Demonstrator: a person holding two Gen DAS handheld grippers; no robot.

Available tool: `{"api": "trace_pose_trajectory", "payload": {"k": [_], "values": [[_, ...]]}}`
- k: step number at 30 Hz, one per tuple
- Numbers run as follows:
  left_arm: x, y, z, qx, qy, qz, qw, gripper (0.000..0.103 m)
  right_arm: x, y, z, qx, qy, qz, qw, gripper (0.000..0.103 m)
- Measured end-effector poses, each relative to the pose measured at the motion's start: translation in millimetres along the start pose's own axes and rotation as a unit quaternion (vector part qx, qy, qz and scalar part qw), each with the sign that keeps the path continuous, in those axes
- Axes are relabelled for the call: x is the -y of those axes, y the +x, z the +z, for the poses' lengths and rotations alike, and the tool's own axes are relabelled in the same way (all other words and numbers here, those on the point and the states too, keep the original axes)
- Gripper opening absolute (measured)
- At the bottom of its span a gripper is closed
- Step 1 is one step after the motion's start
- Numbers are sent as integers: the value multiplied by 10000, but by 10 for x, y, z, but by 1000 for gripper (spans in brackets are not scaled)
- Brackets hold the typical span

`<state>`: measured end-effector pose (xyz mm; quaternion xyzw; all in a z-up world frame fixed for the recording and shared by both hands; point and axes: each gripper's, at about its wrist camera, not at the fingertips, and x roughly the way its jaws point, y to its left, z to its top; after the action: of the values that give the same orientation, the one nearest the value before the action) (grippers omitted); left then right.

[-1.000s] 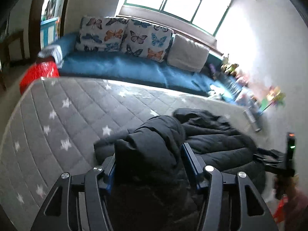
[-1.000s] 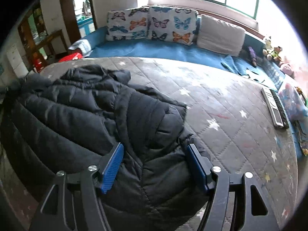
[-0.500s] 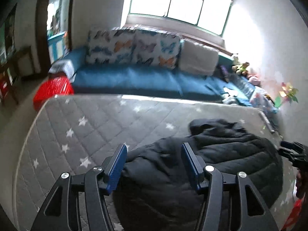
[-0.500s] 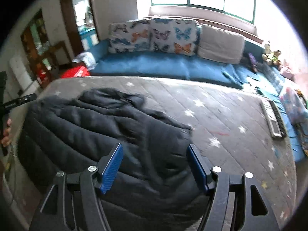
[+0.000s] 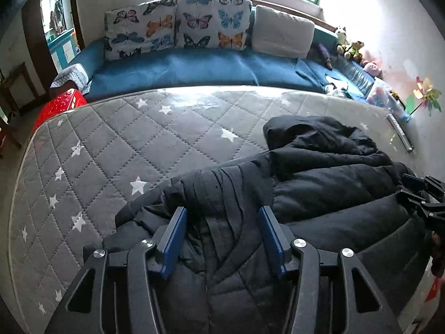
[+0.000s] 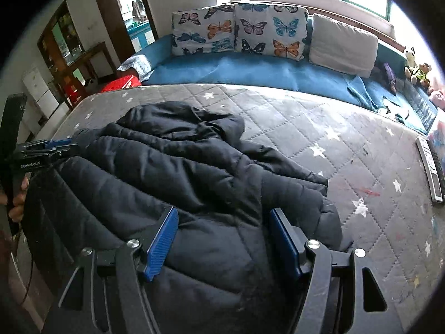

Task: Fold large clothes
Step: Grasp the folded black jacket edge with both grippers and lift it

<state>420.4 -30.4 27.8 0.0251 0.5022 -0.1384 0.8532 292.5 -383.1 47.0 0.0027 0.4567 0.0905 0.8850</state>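
A black puffer jacket (image 5: pixel 328 183) lies crumpled on the grey star-quilted mattress (image 5: pixel 111 150), its hood toward the sofa. My left gripper (image 5: pixel 224 236) hangs over the jacket's near left part. Its blue pads (image 5: pixel 175 239) stand apart, with loose folds lying under and between them. In the right wrist view the jacket (image 6: pixel 172 172) fills the left and middle of the mattress (image 6: pixel 347 139). My right gripper (image 6: pixel 222 239) is open above its lower hem, and the fabric spreads past both pads. Each gripper shows at the edge of the other's view: the right gripper (image 5: pixel 417 194) and the left gripper (image 6: pixel 50 147).
A blue sofa (image 5: pixel 194 66) with butterfly cushions (image 5: pixel 178 25) and a grey pillow runs behind the mattress. A red crate (image 5: pixel 61 105) stands at the far left corner. A long remote-like bar (image 6: pixel 429 172) lies near the mattress's right edge. Soft toys (image 6: pixel 417 66) sit by the wall.
A second ago the left pads held a raised bunch of jacket; now it lies lower and flatter between them. Both grippers have shifted, and the jacket looks more spread out.
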Motion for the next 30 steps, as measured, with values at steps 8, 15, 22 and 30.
{"api": "trace_pose_trajectory", "payload": {"k": [8, 15, 22, 30], "values": [[12, 254, -19, 50, 45, 154, 9999, 65, -46, 55, 9, -26, -73, -242, 9997, 73], [46, -48, -111, 377, 251, 292, 9985, 65, -250, -252, 18, 44, -201, -554, 9982, 73], [277, -756, -489, 1013, 748, 467, 9909, 67, -376, -607, -184, 110, -271, -737, 9968, 75], [323, -763, -918, 667, 777, 9, 9947, 67, -303, -587, -461, -15, 51, -775, 9970, 75]]}}
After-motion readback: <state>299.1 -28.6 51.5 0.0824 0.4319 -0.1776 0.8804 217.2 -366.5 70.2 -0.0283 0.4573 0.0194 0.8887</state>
